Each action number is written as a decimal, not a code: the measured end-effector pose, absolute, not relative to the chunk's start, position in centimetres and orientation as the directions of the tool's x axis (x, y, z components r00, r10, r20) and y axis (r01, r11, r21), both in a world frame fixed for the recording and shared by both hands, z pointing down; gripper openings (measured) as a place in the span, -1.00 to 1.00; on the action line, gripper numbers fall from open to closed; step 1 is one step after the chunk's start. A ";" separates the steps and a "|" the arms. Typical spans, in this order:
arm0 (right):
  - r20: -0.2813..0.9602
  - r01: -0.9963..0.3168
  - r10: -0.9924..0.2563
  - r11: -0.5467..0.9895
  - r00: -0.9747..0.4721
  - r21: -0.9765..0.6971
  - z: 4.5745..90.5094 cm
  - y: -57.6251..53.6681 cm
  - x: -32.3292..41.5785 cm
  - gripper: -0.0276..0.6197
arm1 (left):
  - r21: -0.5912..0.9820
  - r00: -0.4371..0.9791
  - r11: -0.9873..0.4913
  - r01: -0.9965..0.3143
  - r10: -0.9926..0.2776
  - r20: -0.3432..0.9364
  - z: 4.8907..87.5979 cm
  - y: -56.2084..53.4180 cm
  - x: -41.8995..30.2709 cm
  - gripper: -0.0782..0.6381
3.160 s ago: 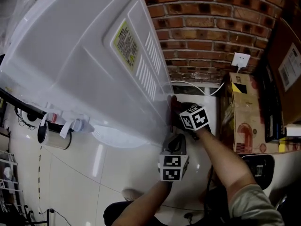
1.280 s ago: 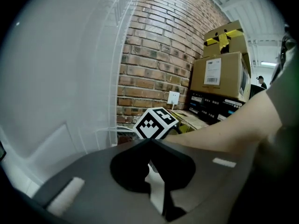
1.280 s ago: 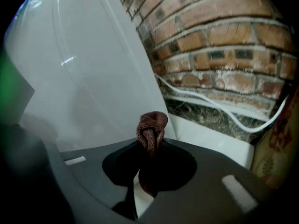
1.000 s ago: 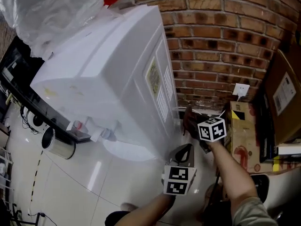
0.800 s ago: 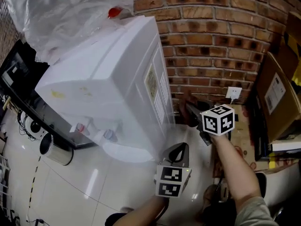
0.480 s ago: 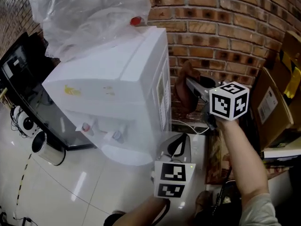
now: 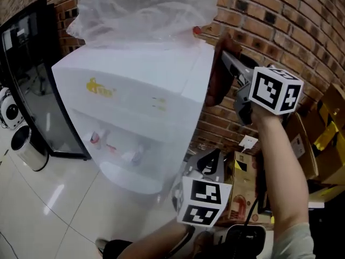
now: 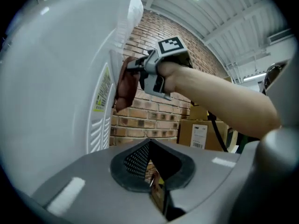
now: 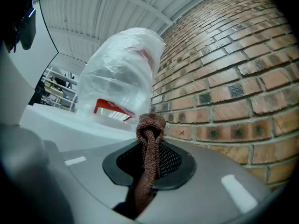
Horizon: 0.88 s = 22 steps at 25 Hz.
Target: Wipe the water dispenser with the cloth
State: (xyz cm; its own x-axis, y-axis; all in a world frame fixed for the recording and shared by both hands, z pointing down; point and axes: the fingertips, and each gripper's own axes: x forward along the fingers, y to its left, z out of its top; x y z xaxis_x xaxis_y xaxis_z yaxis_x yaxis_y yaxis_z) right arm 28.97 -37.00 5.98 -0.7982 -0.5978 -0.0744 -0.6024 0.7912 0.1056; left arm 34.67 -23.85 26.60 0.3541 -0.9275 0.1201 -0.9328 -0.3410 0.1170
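Observation:
The white water dispenser [image 7: 135, 101] stands centre-left with a plastic-wrapped bottle [image 7: 145, 9] on top. My right gripper [image 7: 225, 55] is high at the dispenser's top right back corner, shut on a brown cloth [image 7: 215, 77] that hangs against the dispenser's upper side. In the right gripper view the cloth [image 9: 149, 134] sticks up from between the pads, with the bottle [image 9: 119, 87] beyond. My left gripper [image 7: 211, 156] hangs lower beside the dispenser's side, shut and empty. The left gripper view shows the side panel [image 8: 56, 78], the cloth [image 8: 125, 85] and the right gripper [image 8: 133, 66] above.
A brick wall [image 7: 280, 31] runs close behind the dispenser. Cardboard cartons [image 7: 318, 139] are stacked at the right, with a wall socket [image 7: 248, 142] below. A black glass-fronted cabinet [image 7: 27, 63] and a small bin [image 7: 24, 147] stand at the left. The taps [image 7: 116, 144] face front.
My right gripper has risen with the cloth from low on the dispenser's side to its top corner. The left gripper has risen less. The head view has tilted upward.

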 end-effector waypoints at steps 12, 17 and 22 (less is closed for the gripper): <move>-0.078 -0.600 -0.607 0.794 -0.790 -0.097 10.9 -39.8 28.0 -0.71 | 0.072 0.355 -0.348 -0.935 -0.906 0.232 31.1 -25.6 35.1 -0.78; -0.014 -0.581 -0.588 0.803 -0.809 -0.133 15.8 -40.5 27.7 -0.71 | 0.043 0.311 -0.311 -0.949 -0.912 0.268 33.5 -25.8 34.7 -0.78; 0.029 -0.564 -0.569 0.806 -0.822 -0.182 20.1 -40.6 27.5 -0.71 | 0.022 0.283 -0.289 -0.957 -0.913 0.295 35.7 -25.6 34.5 -0.78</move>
